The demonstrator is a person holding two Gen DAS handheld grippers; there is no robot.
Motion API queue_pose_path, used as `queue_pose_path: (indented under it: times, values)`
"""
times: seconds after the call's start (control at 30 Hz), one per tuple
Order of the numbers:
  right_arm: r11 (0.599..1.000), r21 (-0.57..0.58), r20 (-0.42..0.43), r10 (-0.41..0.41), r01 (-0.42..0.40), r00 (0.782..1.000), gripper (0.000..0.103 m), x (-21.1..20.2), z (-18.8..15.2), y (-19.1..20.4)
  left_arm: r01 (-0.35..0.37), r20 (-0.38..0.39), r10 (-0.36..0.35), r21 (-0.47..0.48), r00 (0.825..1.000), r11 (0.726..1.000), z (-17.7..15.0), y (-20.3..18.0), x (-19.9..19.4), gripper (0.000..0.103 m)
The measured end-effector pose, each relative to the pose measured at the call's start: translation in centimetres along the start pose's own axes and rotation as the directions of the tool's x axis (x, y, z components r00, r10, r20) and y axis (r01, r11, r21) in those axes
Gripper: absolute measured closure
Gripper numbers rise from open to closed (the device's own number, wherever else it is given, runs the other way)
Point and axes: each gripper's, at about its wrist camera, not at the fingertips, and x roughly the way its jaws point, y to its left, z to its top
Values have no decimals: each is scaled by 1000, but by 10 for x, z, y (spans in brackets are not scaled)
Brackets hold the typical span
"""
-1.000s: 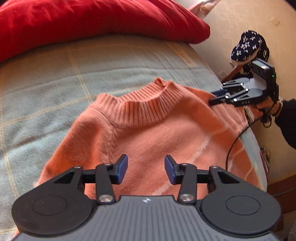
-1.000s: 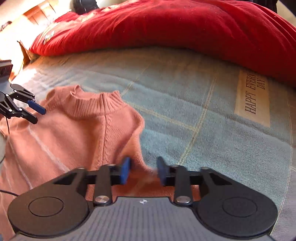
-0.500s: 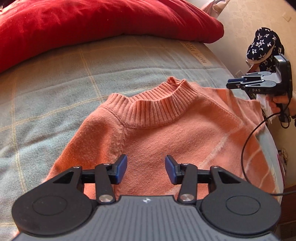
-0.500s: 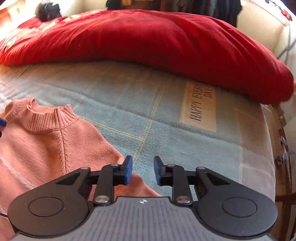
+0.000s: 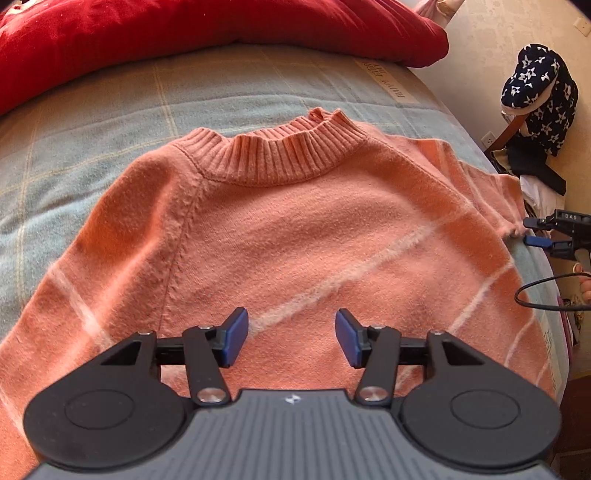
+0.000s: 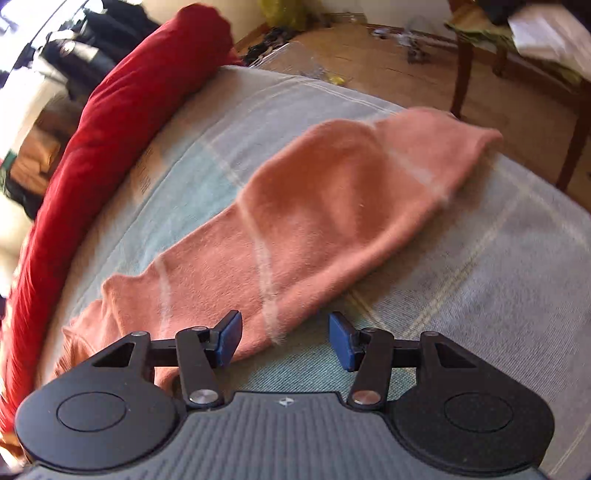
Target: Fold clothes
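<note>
1. Lying flat on the bed (image 5: pixel 110 110), the salmon-pink sweater (image 5: pixel 295 229) spreads just ahead of and beneath the left tongs (image 5: pixel 291 338), its ribbed collar (image 5: pixel 280 155) farther ahead toward the red duvet (image 5: pixel 184 33).
2. The left tongs are opening, about half-wide, with nothing between the blue pads; they hover over the sweater's chest without pressing on it.
3. The right tongs (image 6: pixel 285 339) are also opening, half-wide and empty. In the left wrist view they show at the far right edge (image 5: pixel 543 232), just beside the sweater's sleeve end.
4. From the right wrist view, the sleeve (image 6: pixel 332 206) runs away ahead of those tongs across the bed; its near edge passes just in front of the left-hand pad, apart from it as far as I can tell.
5. Handling, as a judgement: the knit looks soft, light and limp, with a fuzzy surface that should grip well against the pads. It will sag and stretch if lifted from one point, and will drag rather than slide on the woven bed cover.
6. Best holds are likely firmer edges: the sleeve cuff or shoulder seam (image 5: pixel 184 221) for the right tongs, the hem or side seam for the left, pinching both layers together.
</note>
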Motion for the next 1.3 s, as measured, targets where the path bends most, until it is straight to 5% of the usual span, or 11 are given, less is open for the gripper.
queue_pose_path:
  times: [0.13, 0.33, 0.63, 0.83, 1.03, 1.23, 1.3]
  values:
    - [985, 141, 78, 89, -99, 993, 46, 8, 2, -23, -11, -18, 11, 21, 1000, 1000, 0, -12, 0, 51]
    - [979, 166, 141, 93, -116, 986, 46, 18, 8, -23, -36, -32, 37, 15, 999, 999, -7, -19, -4, 50]
    - [1000, -9, 117, -12, 13, 993, 46, -1, -7, 12, -117, -21, 116, -61, 993, 991, -31, -2, -33, 50]
    - [992, -108, 40, 65, -61, 997, 45, -16, -39, 45, -130, 23, 138, -217, 990, 967, -66, 21, -70, 50]
    - [985, -142, -59, 93, -101, 994, 44, -3, -70, 76, -51, 103, 112, -469, 988, 882, -112, 45, -100, 45]
    - [970, -201, -121, 111, -134, 986, 44, 1, -91, 104, 103, 219, 74, -698, 973, 708, -146, 91, -105, 44]
    - [959, -254, -122, 100, -129, 987, 43, -3, -95, 117, 121, 264, 94, -693, 960, 710, -143, 99, -111, 44]
